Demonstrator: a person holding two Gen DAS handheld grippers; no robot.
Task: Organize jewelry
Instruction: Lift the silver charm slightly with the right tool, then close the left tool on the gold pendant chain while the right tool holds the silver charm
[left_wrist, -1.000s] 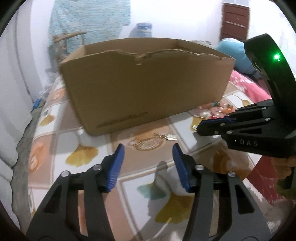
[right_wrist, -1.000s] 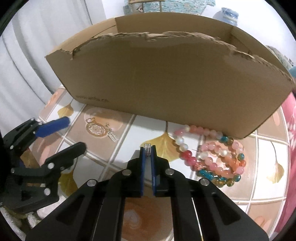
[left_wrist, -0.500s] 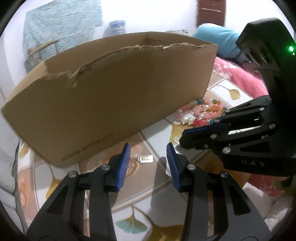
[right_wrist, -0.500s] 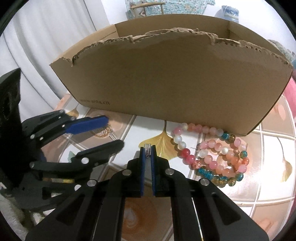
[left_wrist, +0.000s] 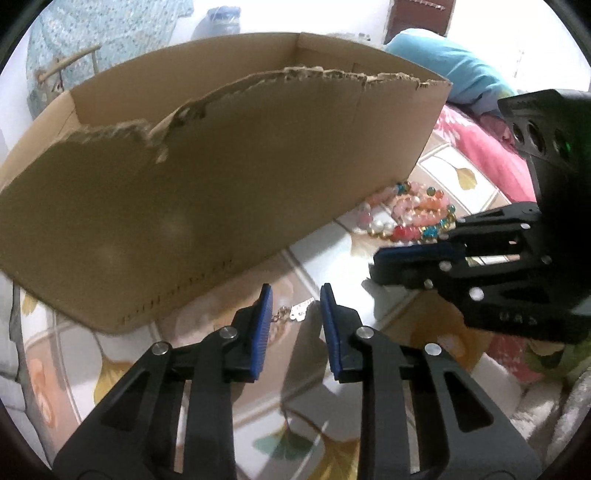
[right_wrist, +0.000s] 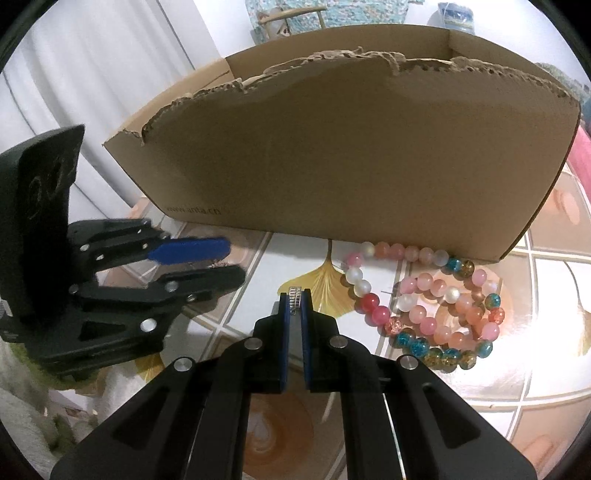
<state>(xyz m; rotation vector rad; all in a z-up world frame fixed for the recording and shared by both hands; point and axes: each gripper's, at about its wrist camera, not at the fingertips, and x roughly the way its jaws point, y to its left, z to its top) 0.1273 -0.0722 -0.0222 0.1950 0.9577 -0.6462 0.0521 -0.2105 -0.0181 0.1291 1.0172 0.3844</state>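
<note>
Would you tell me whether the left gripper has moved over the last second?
Yes. In the right wrist view the left gripper has advanced toward the cardboard box, its jaws now over the tile just before the box's near wall.
</note>
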